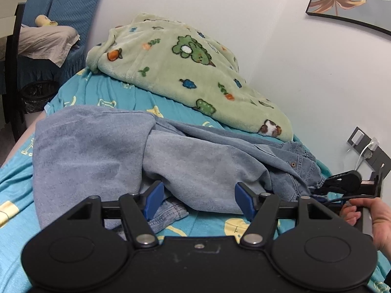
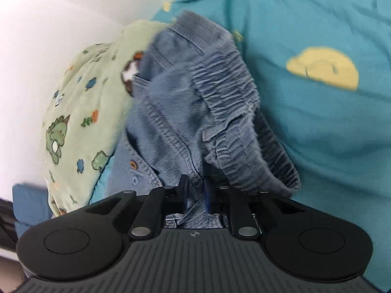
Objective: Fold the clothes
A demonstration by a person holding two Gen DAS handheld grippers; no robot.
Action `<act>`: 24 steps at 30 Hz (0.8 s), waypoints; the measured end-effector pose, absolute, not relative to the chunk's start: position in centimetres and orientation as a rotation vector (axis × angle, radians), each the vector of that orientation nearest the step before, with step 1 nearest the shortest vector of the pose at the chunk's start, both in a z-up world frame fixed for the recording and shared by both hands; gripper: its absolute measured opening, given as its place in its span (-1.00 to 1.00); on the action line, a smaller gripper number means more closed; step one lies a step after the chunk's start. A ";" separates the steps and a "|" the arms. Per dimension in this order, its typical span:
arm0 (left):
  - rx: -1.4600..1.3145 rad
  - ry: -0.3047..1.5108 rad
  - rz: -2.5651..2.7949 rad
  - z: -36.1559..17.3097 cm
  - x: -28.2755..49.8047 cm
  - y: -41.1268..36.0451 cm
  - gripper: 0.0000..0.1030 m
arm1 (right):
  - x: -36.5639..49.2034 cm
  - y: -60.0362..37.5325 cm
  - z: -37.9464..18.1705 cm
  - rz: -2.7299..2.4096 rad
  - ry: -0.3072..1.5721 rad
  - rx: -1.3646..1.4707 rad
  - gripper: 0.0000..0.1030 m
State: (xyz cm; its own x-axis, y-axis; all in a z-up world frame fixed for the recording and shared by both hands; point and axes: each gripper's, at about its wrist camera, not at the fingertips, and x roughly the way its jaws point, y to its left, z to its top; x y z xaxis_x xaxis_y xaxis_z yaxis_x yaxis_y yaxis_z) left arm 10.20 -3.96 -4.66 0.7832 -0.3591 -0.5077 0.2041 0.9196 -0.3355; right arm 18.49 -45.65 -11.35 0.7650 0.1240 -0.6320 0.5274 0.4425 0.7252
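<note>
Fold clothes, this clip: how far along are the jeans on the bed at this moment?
Done: nothing looks folded; the jeans lie rumpled across the bed sheet, one leg bunched over the other.

In hand: the right gripper has its jaws shut on denim near the elastic waistband. The left gripper is open over a leg, gripping nothing.

Left: flattening the jeans and making every fold. The green blanket lies heaped behind.

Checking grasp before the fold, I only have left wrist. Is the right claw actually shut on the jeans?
Observer: Yes. The right claw is shut on the jeans at the waist, with denim bunched between its blue pads.
Operator: Which part hangs free?
Observer: The elastic waistband arches just ahead of the pads.
Operator: Anything crowding it?
Observer: The green blanket lies against the jeans on that view's left.
</note>
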 end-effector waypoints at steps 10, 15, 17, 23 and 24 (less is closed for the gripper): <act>-0.315 0.542 -0.296 -3.1 9.3 -2.2 0.19 | 9.8 -47.4 -3.6 -0.352 0.461 1.012 -0.80; -0.344 0.521 -0.295 -2.3 8.8 -1.2 0.19 | 4.3 -51.0 -6.5 -0.567 0.519 1.104 -0.79; -0.353 0.521 -0.294 -2.1 8.7 -1.1 0.19 | 3.6 -52.3 -9.1 -0.627 0.588 1.195 -0.79; -0.383 0.545 -0.296 -2.1 9.0 -0.8 0.19 | 4.1 -52.0 -10.4 -0.697 0.670 1.193 -0.70; -0.390 0.550 -0.296 -2.1 9.1 -0.7 0.19 | 4.2 -51.6 -9.9 -0.702 0.670 1.163 -0.65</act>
